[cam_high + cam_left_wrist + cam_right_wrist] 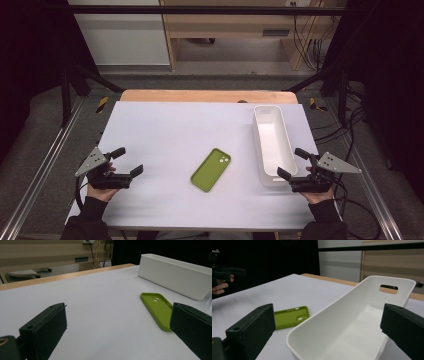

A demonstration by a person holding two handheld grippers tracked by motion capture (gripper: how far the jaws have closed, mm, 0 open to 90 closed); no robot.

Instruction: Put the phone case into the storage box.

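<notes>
A green phone case [211, 169] lies flat near the middle of the white table, its open side up; it also appears in the left gripper view [158, 308] and the right gripper view [290, 318]. A long white bin [271, 143] stands empty to its right, seen close in the right gripper view [352, 322]. My left gripper [127, 161] rests at the table's left, open, with nothing between its jaws. My right gripper [292, 163] is open at the bin's near right corner, holding nothing.
The white table [165, 130] has a wooden strip along its far edge. Metal rails run down both sides, and cables lie on the floor at the right. Wooden furniture stands beyond the table.
</notes>
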